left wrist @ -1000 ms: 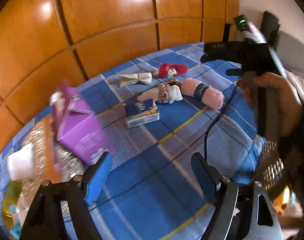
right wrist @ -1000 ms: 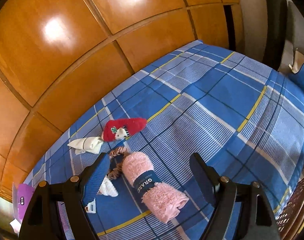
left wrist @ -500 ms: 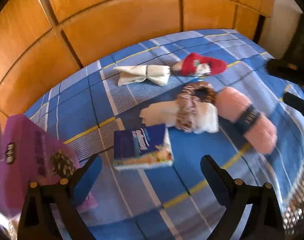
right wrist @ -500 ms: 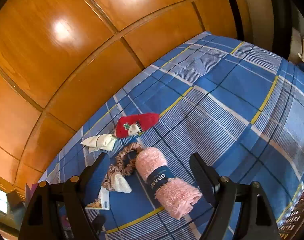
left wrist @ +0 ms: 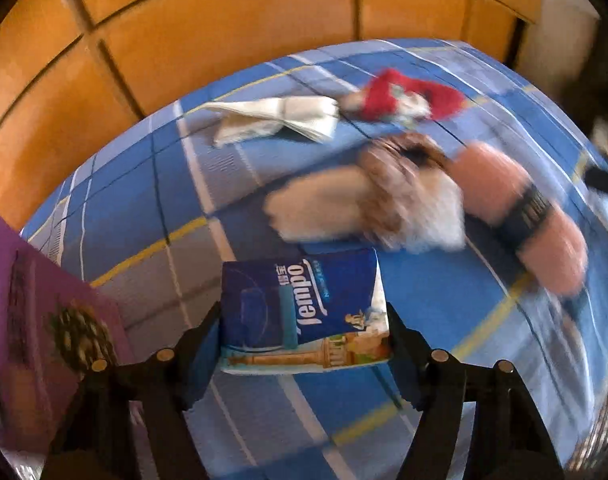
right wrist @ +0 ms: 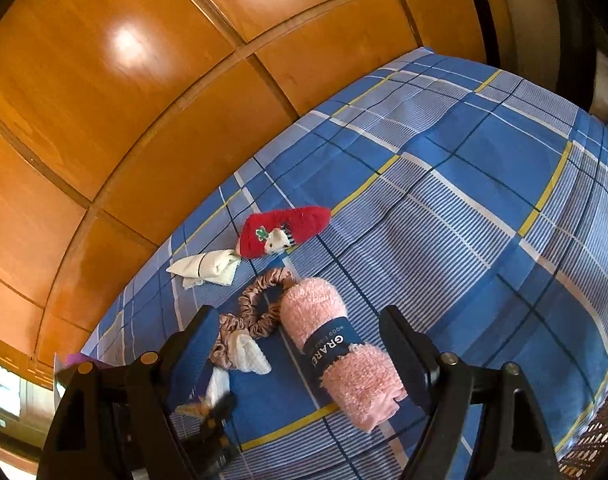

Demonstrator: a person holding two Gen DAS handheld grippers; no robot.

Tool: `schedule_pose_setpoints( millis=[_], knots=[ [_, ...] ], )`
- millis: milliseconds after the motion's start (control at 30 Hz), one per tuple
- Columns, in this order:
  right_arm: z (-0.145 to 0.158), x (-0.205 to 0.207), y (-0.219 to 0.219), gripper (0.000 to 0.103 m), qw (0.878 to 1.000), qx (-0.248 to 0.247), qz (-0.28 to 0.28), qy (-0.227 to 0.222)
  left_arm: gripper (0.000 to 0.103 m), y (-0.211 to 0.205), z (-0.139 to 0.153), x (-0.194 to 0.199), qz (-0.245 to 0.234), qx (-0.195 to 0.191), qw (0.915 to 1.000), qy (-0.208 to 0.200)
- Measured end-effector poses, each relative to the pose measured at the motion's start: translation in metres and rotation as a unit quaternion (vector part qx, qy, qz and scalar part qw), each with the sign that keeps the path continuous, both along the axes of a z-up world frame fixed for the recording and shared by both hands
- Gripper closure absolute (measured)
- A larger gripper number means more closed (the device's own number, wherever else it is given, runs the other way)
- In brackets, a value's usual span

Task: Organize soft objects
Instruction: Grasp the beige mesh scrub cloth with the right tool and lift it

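While the left gripper [left wrist: 304, 344] closes on the tissue pack [left wrist: 304, 312], a purple box [left wrist: 35, 340] crowds its left; the right gripper [right wrist: 299, 352] hangs open over the pink towel [right wrist: 340, 352], bare bedspread [right wrist: 484, 220] beyond.

We see a blue Tempo tissue pack [left wrist: 304, 312] lying flat on the plaid bedspread. Beyond it a white fluffy cloth [left wrist: 324, 208] wears a brown scrunchie [right wrist: 263, 304], touching a rolled pink towel [right wrist: 340, 352] with a dark band. Farther back lie a folded cream cloth [right wrist: 205, 268] and a red fuzzy sock [right wrist: 283, 230], ends touching.
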State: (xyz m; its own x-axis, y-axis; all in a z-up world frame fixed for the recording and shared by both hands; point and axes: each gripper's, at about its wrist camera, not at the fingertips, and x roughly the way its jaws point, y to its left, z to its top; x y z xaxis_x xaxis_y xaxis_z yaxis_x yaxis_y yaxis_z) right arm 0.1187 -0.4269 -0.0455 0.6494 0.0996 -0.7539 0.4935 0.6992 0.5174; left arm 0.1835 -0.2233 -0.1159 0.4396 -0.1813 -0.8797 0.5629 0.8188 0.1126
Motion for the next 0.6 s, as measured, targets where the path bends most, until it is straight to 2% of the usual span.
schedule_pose_setpoints(
  millis=[167,300,467,600],
  knots=[
    [-0.007,0.003,0.004,0.020,1.000,0.010,0.013,0.013,0.029,0.022,0.001,-0.049,-0.044,-0.003,0.9986,-0.029],
    [-0.010,0.014,0.020,0.020,0.997,0.017,0.068,0.022,0.029,0.054,-0.001,-0.072,-0.045,-0.043,0.9976,-0.031],
    [-0.001,0.042,0.060,0.020,0.983,-0.050,0.171,0.035,0.029,0.074,-0.005,-0.078,-0.044,-0.087,0.9949,-0.025],
    [0.007,0.081,0.086,0.020,0.961,-0.130,0.240,0.039,0.029,0.076,-0.006,-0.086,-0.051,-0.095,0.9929,-0.050]
  ],
)
